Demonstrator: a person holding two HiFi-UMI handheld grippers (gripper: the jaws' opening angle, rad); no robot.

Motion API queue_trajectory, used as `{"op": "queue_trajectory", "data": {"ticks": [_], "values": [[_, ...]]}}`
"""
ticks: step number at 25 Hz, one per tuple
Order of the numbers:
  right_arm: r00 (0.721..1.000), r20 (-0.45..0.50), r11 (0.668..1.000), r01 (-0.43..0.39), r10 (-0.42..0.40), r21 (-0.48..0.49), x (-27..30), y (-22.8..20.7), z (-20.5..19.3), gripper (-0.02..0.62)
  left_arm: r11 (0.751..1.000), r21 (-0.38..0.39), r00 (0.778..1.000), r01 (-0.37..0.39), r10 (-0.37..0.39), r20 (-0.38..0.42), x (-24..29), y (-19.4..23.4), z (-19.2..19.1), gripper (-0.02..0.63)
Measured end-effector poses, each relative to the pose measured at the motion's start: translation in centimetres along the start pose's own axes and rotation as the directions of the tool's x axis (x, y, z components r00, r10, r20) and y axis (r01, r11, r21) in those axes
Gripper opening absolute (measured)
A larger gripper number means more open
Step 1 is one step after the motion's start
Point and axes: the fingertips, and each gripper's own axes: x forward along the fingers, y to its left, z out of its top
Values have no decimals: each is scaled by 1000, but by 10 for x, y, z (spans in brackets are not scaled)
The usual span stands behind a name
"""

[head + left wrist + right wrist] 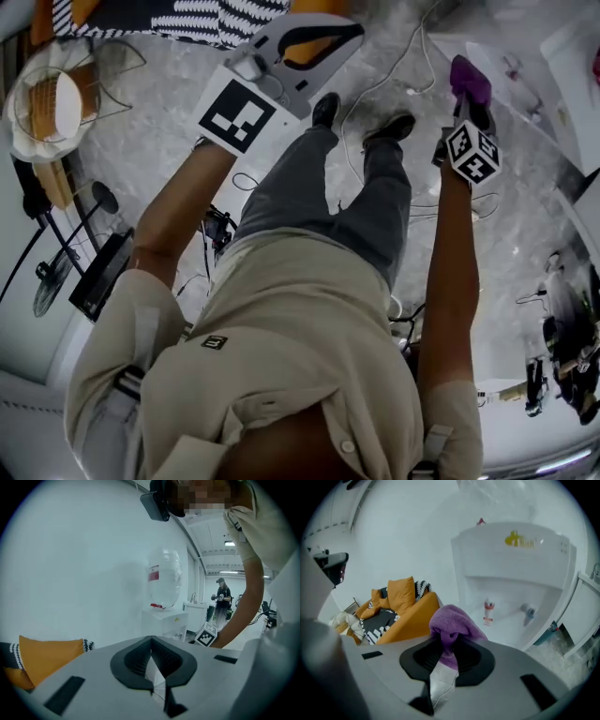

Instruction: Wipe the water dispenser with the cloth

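**Ben:** What is the biggest thing here?

**Mia:** The orange sofa (405, 616), off to the left in the right gripper view. Next comes the white water dispenser (513, 569). It stands against the wall, right in front of the right gripper (445, 656). It is near but not touching.

**Ben:** What sits on top of it?

**Mia:** A big clear bottle (164, 578). The left gripper view shows it from farther off.

**Ben:** Where is the cloth?

**Mia:** The purple cloth (452, 623) is in the right gripper. The jaws are clamped on its lower part. The rest puffs up above them in a soft lump.

**Ben:** And the left gripper (151, 660)?

**Mia:** Its jaws are pressed together with nothing in them. It is well apart from the dispenser.

**Ben:** How will the cloth feel?

**Mia:** I think it is light and floppy. It should squash flat on the white front. The puffy top is the part to press with. A thick fold sits in the jaws, so I think it won't slip out.

**Ben:** Anything little to watch?

**Mia:** A red tap (489, 611) and a blue tap (528, 613) in the hollow. They stick out, so the cloth could catch on them.
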Motion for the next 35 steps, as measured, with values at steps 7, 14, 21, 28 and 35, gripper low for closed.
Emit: {"op": "queue_trajectory", "data": {"ticks": [7,14,21,28,35], "values": [[985,171,998,-9,19,-62,-118,38,86,75,1000,18,997,-19,17,79,-57,-10,60,15],[947,319,995,-11,43,-101,-252,93,163,75,1000,3,987,-15,14,160,-116,-21,125,15],[907,418,982,39,43,-185,-359,97,191,63,995,93,979,40,-58,196,-132,-70,160,15],[851,523,986,118,-41,-115,-421,73,202,63,973,186,961,138,-177,214,-117,-101,177,15],[821,561,987,153,-105,-40,-455,55,182,63,948,260,950,183,-238,200,-122,-133,184,15]]}}
